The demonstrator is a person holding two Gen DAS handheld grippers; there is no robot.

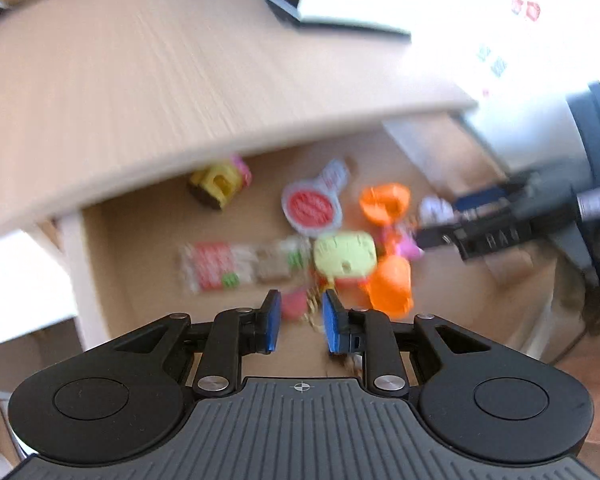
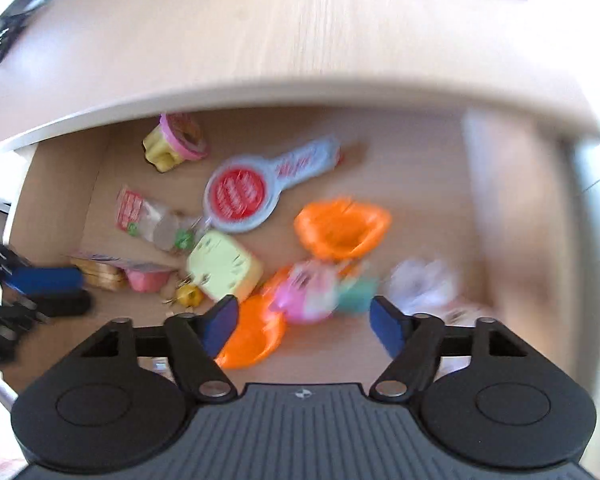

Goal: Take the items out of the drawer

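The open wooden drawer holds several blurred toys. Among them are a grey paddle with a red disc, a pale yellow block, an orange bowl and a pink toy. My right gripper hangs over the pink toy with its jaws wide apart and nothing between the pads. It also shows at the right of the left wrist view. My left gripper hovers above the drawer's near side. Its blue pads stand a narrow gap apart and nothing is gripped. A small pink item and a chain lie below that gap.
The desk top overhangs the back of the drawer. A yellow and pink cup toy sits at the back left, a snack packet in front of it. A second orange bowl and a white crumpled thing lie near the front.
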